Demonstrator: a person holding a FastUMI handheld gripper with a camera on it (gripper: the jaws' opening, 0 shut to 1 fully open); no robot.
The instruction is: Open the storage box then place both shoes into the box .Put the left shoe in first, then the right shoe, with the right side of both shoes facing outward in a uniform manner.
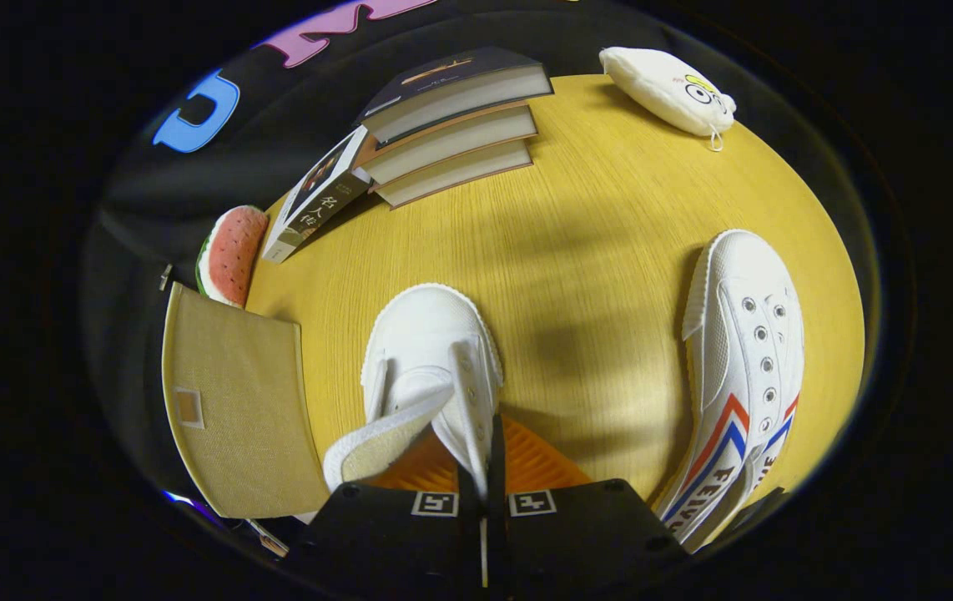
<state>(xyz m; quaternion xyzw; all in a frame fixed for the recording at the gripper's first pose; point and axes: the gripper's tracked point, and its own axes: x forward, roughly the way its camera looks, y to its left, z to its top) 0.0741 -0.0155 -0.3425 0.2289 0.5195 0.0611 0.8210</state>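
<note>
A: What are the jaws (485, 476) doing?

B: They stand narrow, pressed together on the white canvas at the opening of the near shoe (431, 367). I'd call that a firm pinch on its collar or tongue edge; the orange insole shows either side of the fingers.

A: And how does that shoe lie?

B: Its long axis runs straight ahead from the jaws, toe pointing away toward the stack of books (451, 117) far beyond on the bench (593, 250).

A: Where's the storage box?

B: The beige fabric panel just to the left of the jaws looks like the storage box (234, 401), probably its opened lid or flap. I can't see into it.

A: So the move?

B: A short carry leftward, I judge, with the shoe turned so its right side faces outward. The other shoe (743, 367), with red and blue stripes, lies off to the right, also toe-away.
</note>
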